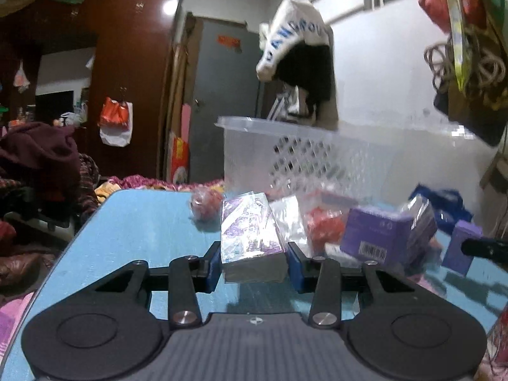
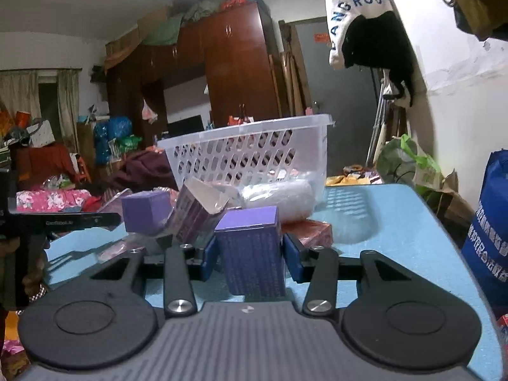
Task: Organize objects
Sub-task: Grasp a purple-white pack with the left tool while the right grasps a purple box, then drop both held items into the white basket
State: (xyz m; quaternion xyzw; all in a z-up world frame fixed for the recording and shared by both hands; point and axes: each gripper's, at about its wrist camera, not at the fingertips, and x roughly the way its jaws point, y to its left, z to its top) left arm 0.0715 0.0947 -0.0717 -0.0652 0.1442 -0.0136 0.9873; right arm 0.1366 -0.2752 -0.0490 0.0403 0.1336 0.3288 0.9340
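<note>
Blue bench [image 1: 133, 222]: my left tongs [image 1: 254, 262] clamp a shiny packet [image 1: 250, 231]; right tongs [image 2: 250, 254] clamp a purple box [image 2: 250, 250].

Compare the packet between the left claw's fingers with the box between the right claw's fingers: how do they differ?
The silvery purple packet is glossy and lies tilted; the purple box is matte and stands upright. The packet's print is a busy pattern; the box's walls are evenly ribbed. Both are purple and clamped between blue pads over the blue table.
</note>
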